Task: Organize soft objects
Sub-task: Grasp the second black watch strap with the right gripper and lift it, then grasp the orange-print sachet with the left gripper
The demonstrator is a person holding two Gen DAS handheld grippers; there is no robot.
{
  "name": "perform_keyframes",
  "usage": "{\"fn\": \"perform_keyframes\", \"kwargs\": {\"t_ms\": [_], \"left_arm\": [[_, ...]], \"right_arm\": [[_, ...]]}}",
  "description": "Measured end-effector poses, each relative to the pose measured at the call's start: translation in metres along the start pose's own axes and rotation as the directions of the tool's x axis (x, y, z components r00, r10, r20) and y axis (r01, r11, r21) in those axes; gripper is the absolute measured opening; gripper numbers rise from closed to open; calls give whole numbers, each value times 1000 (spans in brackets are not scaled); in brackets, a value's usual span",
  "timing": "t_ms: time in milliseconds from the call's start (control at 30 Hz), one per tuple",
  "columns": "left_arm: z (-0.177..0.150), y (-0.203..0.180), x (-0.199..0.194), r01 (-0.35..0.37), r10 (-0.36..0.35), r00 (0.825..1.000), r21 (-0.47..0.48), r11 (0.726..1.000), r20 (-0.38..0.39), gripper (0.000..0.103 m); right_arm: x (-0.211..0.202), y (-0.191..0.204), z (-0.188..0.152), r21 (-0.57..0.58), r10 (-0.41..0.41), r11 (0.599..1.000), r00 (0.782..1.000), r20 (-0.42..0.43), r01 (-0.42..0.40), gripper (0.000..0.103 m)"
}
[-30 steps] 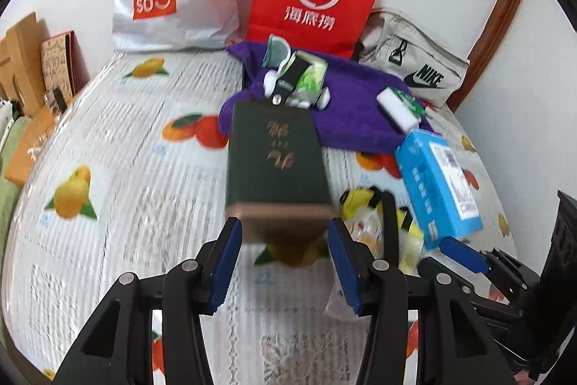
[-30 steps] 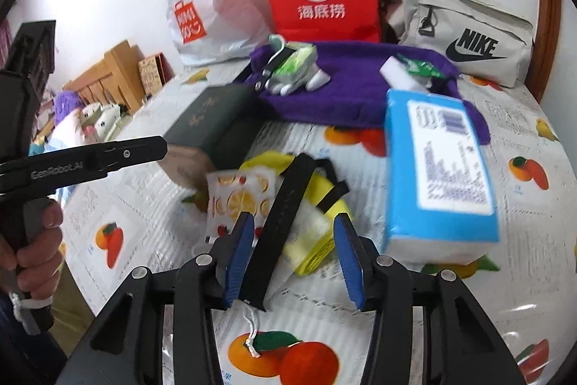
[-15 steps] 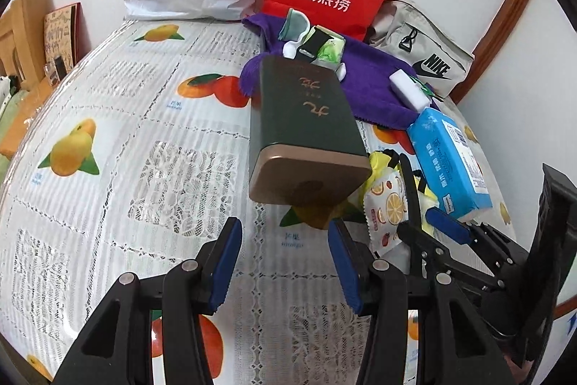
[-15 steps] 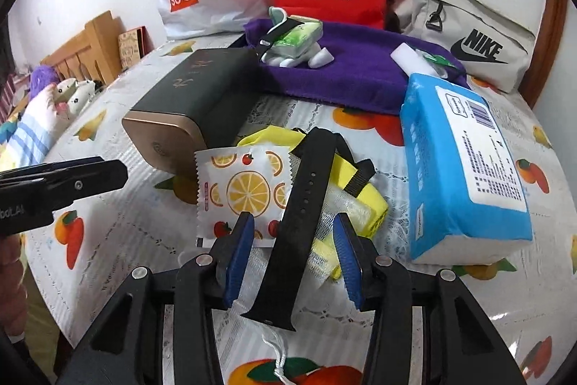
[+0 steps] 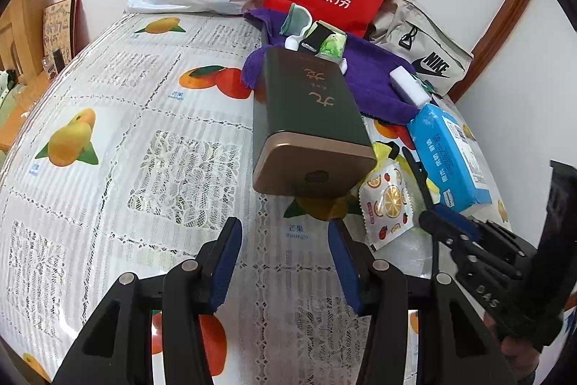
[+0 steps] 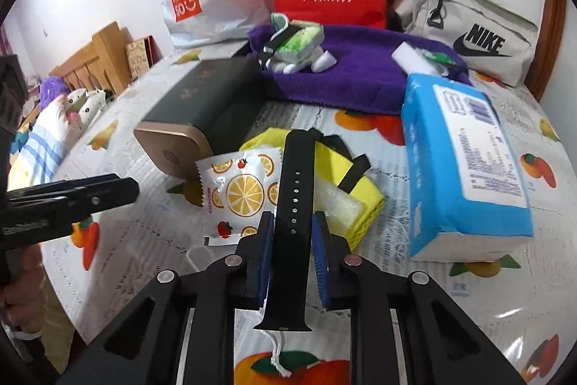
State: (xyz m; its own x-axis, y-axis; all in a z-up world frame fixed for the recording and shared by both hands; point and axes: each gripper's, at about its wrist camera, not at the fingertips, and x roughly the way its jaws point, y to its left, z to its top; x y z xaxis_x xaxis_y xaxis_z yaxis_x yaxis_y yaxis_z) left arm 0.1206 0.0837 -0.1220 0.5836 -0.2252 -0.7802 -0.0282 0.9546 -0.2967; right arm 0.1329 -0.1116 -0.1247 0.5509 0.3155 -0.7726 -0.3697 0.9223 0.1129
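While the right gripper (image 6: 291, 235) angles down at the table (image 5: 108, 139), its jaws have just been closing and now pinch a black strap (image 6: 294, 201), which lies over a yellow pouch (image 6: 360, 190) and a fruit sachet (image 6: 238, 190). Left gripper (image 5: 285, 260) hangs with jaws apart, nothing between them, just short of a dark green box (image 5: 306, 118). Blue tissue pack (image 6: 465, 161) sits right beside the pile, purple towel (image 6: 360, 74) behind.
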Motion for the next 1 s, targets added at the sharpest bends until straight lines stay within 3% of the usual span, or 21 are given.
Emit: {"fn": "perform_keyframes", "kwargs": {"t_ms": [233, 600, 700, 1000], "left_arm": [[-6, -25, -1, 21, -20, 1000, 39, 999, -6, 49], [-6, -75, 25, 5, -3, 1000, 83, 997, -27, 64], [-1, -85, 31, 7, -4, 999, 75, 997, -36, 70], [4, -106, 62, -84, 88, 994, 61, 995, -64, 72]], "right_arm": [[-28, -11, -10, 5, 18, 1000, 999, 37, -18, 21], [-59, -41, -54, -23, 41, 999, 999, 23, -40, 21], [-61, -50, -65, -24, 8, 1000, 1000, 22, -7, 21], [-60, -88, -83, 27, -80, 996, 997, 6, 80, 21]]}}
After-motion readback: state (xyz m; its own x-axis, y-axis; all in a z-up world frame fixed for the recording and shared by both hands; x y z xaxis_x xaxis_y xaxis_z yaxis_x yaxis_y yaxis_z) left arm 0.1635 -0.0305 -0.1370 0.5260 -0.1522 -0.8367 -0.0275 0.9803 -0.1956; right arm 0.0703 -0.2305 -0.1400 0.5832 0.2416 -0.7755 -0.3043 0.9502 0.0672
